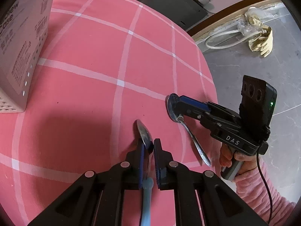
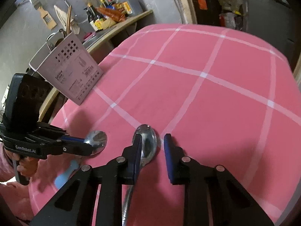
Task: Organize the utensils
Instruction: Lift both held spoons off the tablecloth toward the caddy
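My left gripper (image 1: 148,143) is shut on a spoon with a light blue handle (image 1: 146,197); its steel bowl (image 1: 144,133) sticks out past the fingertips, low over the pink checked tablecloth (image 1: 90,60). An all-metal spoon (image 2: 148,141) lies between the jaws of my right gripper (image 2: 152,138). Its bowl rests against the left pad and a gap shows before the right pad, so the gripper is open. In the left wrist view the right gripper (image 1: 174,103) reaches in from the right, the metal spoon's handle (image 1: 197,146) trailing toward the table edge. A white perforated utensil holder (image 2: 69,69) stands at the table's far left.
The utensil holder (image 1: 20,56) has a label on its side. Behind it a counter (image 2: 120,24) carries bottles and packets. The table edge runs close on the right, with grey floor, a hose and pale gloves (image 1: 259,37) beyond. A hand in a pink sleeve (image 1: 252,180) grips the right tool.
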`<state>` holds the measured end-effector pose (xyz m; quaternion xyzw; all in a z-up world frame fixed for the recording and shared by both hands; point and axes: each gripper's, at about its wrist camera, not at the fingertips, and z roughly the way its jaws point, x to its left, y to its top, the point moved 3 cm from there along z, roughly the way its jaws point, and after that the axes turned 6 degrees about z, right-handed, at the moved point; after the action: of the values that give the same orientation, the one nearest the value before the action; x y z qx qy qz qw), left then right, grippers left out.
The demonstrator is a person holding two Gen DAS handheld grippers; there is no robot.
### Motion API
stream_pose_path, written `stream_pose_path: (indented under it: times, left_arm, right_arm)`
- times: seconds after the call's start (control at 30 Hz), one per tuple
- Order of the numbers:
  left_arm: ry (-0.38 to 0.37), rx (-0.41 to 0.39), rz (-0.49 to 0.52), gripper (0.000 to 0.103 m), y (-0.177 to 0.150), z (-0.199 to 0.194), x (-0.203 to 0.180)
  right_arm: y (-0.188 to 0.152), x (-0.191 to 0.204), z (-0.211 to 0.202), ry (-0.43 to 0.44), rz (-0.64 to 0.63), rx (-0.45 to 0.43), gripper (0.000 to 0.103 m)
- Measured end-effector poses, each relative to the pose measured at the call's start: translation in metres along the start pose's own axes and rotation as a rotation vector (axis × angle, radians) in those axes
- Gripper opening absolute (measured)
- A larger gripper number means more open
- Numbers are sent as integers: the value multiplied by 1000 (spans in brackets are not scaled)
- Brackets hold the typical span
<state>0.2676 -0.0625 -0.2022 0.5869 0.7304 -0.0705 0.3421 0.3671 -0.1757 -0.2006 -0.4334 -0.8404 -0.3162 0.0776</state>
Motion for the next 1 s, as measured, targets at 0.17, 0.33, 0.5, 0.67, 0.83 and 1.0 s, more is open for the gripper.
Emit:
stream_pose_path:
  times: [0.17,0.33,0.5,0.67,0.83,1.0]
  left_arm:
    - [10,2,3,11,3,3,0]
    - [36,-11,35,9,2,1,-4]
    - [41,-27,60,4,-2,-6,-9]
    - [45,-55,92,4,-8,-24,-15]
    - [56,-73,108,4,-14,-40,-19]
    - [55,-114,128,4,-20,-58,-24]
  right_arm:
    - [4,2,2,23,4,29,13]
    - [3,2,4,13,-9,51,5]
    - [-6,7,-8,20,3,29,2]
    - [-17,14,-28,-11,10,-20,2]
    - [-29,21,-42,-72,14,-67,2]
    - [-41,20,-60,-117,99,-131,2]
